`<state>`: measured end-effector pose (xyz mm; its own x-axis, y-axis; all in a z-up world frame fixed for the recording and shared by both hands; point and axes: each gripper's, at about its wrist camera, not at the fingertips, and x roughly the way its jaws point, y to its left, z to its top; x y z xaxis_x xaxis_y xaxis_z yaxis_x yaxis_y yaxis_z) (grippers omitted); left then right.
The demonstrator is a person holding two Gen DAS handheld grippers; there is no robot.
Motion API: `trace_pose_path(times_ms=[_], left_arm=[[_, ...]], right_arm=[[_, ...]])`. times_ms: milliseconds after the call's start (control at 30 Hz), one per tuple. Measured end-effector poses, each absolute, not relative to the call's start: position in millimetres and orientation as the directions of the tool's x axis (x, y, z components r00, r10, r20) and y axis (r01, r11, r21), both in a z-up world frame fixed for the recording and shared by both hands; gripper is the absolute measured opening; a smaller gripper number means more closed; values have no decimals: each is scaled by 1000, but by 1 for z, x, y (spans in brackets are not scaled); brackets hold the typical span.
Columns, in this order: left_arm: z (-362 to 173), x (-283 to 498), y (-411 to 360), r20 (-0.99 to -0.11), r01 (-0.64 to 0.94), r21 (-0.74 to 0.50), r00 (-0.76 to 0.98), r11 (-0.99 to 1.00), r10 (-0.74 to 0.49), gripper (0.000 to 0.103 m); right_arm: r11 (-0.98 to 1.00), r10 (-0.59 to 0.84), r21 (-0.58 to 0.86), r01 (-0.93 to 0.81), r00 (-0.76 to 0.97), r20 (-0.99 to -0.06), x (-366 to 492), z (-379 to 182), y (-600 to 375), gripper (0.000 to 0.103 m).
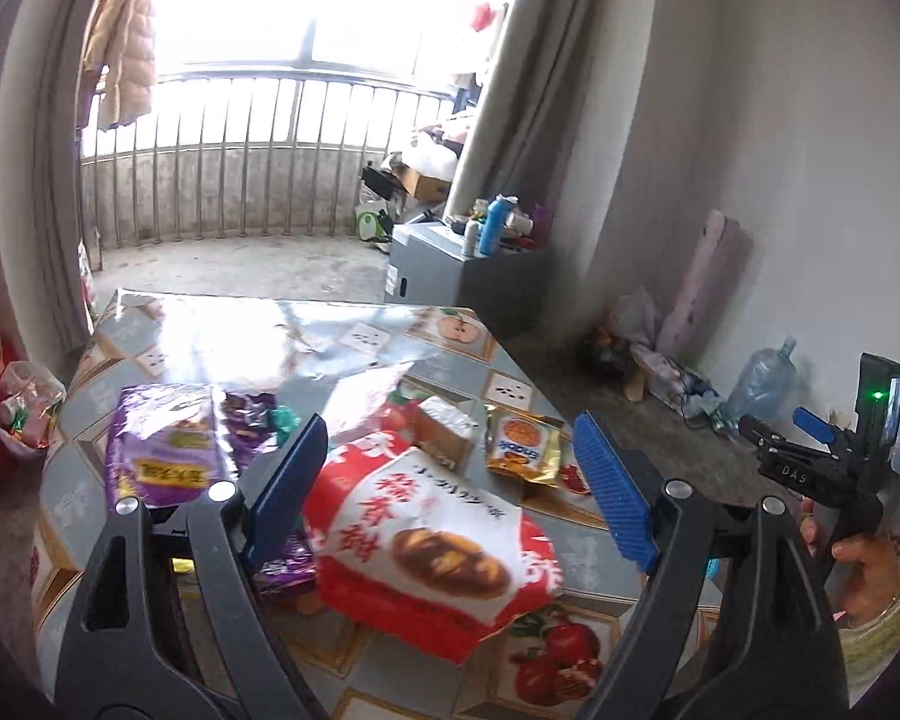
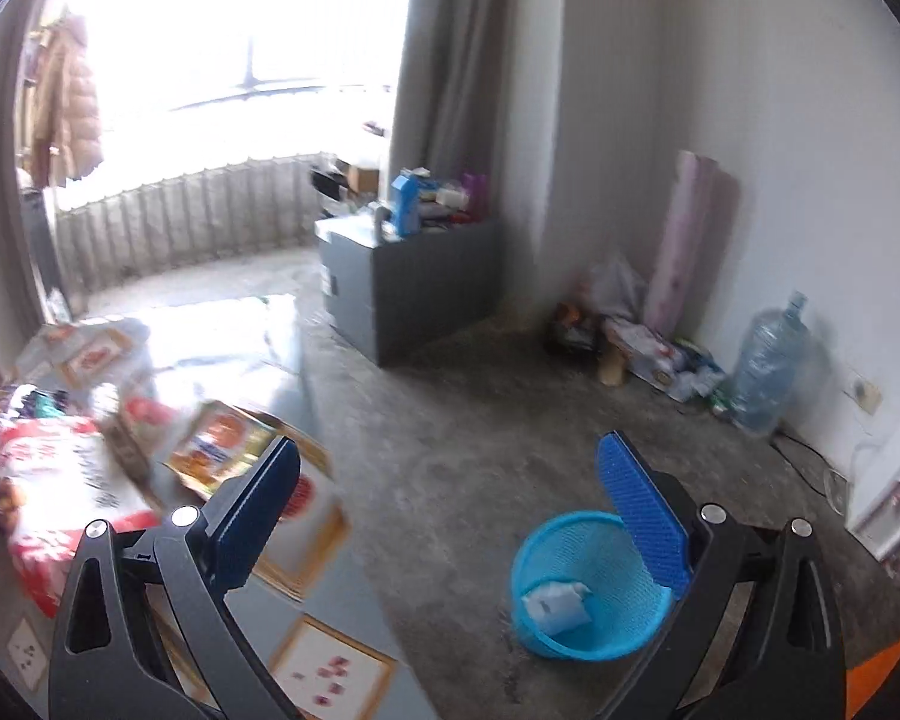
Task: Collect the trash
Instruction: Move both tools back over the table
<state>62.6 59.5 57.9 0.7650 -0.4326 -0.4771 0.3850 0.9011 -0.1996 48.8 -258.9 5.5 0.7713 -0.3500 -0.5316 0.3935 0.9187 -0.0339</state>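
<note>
Your biggest piece of trash, the red and white bread bag, lies crumpled on the table, with the purple snack bag to its left and the small gold packet behind. On the floor, the blue basket holds one white wrapper. Your left gripper hangs over the bread bag, jaws wide and empty; your right gripper, angled down, is also wide open, holding nothing.

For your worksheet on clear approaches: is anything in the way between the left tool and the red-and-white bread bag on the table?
Nothing visible. The left tool is open and the red-and-white bread bag lies directly beyond its fingers, on top of the pile.
</note>
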Motion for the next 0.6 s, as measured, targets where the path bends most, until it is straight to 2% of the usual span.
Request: trace_pose_path(times_ms=[100, 233, 367, 467, 600], left_arm=[[52, 66, 69, -471, 374, -205, 772, 904, -426, 79], [44, 68, 82, -469, 394, -246, 751, 886, -465, 79], [42, 100, 72, -503, 444, -272, 690, 854, -520, 79], [43, 130, 51, -555, 533, -254, 603, 807, -573, 79], [37, 174, 16, -652, 627, -203, 486, 752, -581, 79]], right_arm=[[945, -264, 28, 327, 808, -527, 55, 8, -247, 97], [961, -163, 94, 260, 807, -568, 68, 3, -230, 97], [971, -96, 121, 207, 799, -594, 87, -6, -220, 97], [971, -29, 170, 167, 790, -612, 103, -11, -219, 95], [961, 28, 230, 157, 768, -640, 126, -21, -226, 85]])
